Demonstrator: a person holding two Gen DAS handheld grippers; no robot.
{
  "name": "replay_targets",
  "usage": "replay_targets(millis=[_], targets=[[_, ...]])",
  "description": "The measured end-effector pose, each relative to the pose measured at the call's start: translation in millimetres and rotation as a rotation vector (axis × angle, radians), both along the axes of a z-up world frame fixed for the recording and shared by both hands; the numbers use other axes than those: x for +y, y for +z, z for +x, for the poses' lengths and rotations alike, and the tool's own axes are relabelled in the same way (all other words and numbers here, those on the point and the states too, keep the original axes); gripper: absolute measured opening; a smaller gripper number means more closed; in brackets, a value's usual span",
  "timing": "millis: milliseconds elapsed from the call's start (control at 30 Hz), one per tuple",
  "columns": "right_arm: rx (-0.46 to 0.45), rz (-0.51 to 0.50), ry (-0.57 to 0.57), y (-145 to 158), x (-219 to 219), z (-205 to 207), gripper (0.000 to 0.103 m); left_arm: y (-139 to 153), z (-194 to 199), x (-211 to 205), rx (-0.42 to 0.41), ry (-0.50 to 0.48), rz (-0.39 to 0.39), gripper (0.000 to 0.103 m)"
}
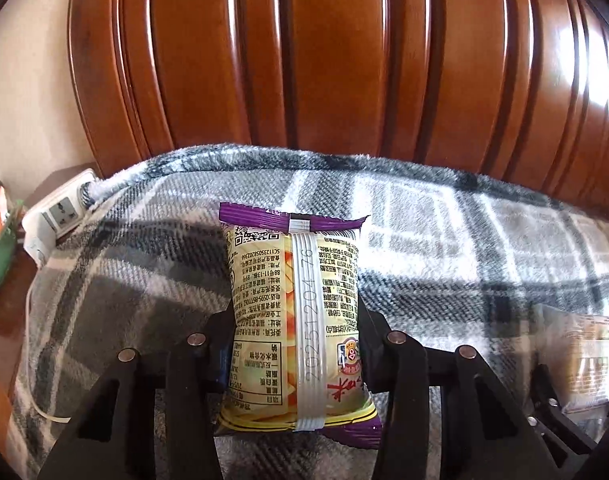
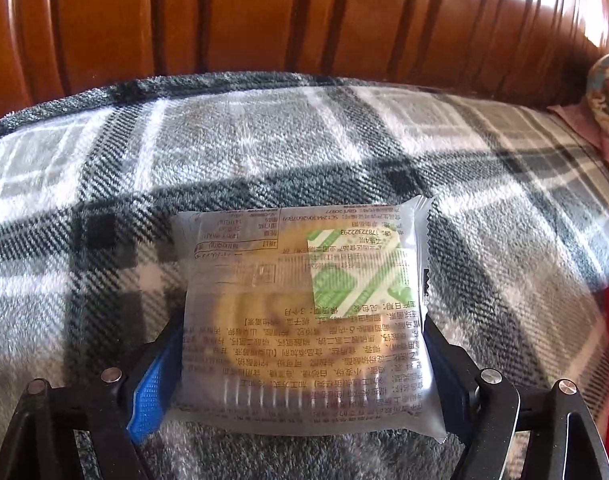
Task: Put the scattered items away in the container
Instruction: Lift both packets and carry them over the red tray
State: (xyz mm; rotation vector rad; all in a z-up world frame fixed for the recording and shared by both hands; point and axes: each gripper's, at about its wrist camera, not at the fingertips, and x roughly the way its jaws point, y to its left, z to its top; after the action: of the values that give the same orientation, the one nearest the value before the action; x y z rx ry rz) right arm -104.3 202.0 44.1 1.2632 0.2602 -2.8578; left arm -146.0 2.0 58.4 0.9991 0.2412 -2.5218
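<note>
Two tools, each holding one packet above the plaid blanket (image 1: 144,264): left tool (image 1: 294,328) clamps a yellow-purple snack bag (image 1: 296,312); right tool (image 2: 304,344) grips a clear pastry packet (image 2: 300,320). Wooden headboard (image 1: 324,60) behind.

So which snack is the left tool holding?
Start at the brown wooden headboard, then drop to the grey plaid blanket below it. The yellow snack packet with purple ends sits clamped in the left gripper; its neighbour on the right is a frosted clear packet.
</note>
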Motion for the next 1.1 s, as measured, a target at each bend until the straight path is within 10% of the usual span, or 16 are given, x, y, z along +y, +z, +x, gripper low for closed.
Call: replay_targets(millis=[433,667,1100], targets=[[0.057,-0.01,-0.067,32,6,18,0.086,42,41,10,0.099,-0.167,0.023,0.049],[0.136,-0.064,-0.077,67,31,42,0.086,61,55,17,0.119,-0.173,0.165,0.049],[0.216,-0.142,-0.25,113,167,94,0.086,93,90,157,0.124,-0.432,0.146,0.049]])
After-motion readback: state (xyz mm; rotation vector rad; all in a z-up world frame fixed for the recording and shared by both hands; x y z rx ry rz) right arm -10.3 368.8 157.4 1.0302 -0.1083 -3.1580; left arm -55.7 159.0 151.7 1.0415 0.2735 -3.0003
